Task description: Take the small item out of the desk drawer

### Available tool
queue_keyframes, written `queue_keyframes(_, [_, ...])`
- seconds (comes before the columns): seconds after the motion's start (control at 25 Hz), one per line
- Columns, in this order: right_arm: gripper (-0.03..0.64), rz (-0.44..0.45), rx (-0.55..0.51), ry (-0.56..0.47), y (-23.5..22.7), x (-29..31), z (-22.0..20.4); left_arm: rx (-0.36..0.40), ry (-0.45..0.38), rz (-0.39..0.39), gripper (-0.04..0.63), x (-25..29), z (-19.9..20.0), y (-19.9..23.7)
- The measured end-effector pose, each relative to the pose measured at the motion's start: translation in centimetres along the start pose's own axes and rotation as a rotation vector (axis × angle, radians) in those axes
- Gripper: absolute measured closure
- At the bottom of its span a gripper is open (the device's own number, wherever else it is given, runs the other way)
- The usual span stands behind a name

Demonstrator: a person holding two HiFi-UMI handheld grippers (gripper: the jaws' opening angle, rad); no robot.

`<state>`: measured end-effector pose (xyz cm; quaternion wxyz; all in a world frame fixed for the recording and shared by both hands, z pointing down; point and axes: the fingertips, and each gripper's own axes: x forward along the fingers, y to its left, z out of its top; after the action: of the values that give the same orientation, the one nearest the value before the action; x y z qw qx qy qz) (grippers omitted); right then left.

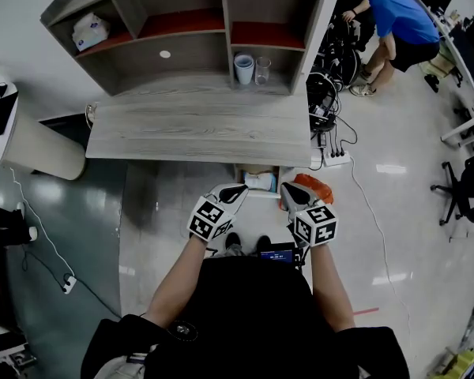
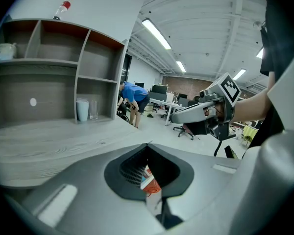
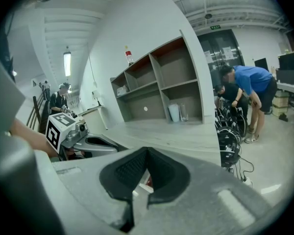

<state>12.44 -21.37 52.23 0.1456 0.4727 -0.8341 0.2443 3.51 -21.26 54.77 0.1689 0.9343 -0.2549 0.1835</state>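
Observation:
The desk drawer (image 1: pixel 257 189) stands pulled out under the front edge of the grey wooden desk (image 1: pixel 197 129). White and light-blue things (image 1: pixel 260 180) lie in it; I cannot single out the small item. My left gripper (image 1: pixel 240 189) hangs just left of the drawer's front, and its jaws are shut with nothing between them. My right gripper (image 1: pixel 287 190) is shut and empty just right of it. In the left gripper view the closed tips (image 2: pixel 148 144) frame a glimpse of something orange (image 2: pixel 153 186). In the right gripper view the tips (image 3: pixel 147 150) also meet.
An orange bag (image 1: pixel 314 187) lies right of the drawer. A hutch on the desk holds a pale cup (image 1: pixel 244 68), a glass (image 1: pixel 262 69) and a tissue pack (image 1: pixel 89 31). A power strip (image 1: pixel 335 161) with cables, a bending person (image 1: pixel 396 20) and an office chair (image 1: pixel 464 189) are to the right.

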Motion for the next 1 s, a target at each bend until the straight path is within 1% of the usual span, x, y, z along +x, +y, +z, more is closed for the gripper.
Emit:
queue_keyframes(0.2, [0.620, 0.016, -0.005, -0.004, 0.0, -0.2, -0.1, 0.006, -0.004, 0.015, 0.595, 0.1, 0.3, -0.4])
queue_keyframes(0.48, [0.620, 0.028, -0.007, -0.007, 0.0, -0.6, -0.2, 0.016, -0.002, 0.017, 0.595, 0.2, 0.3, -1.1])
queue_keyframes(0.76, [0.620, 0.034, -0.005, -0.009, -0.2, -1.1, -0.4, 0.010, 0.000, 0.026, 0.595, 0.3, 0.3, -1.4])
queue_keyframes(1.0, [0.619, 0.058, 0.007, 0.009, -0.7, -1.4, -1.3, -0.007, 0.016, 0.044, 0.595, 0.7, -0.3, -1.9])
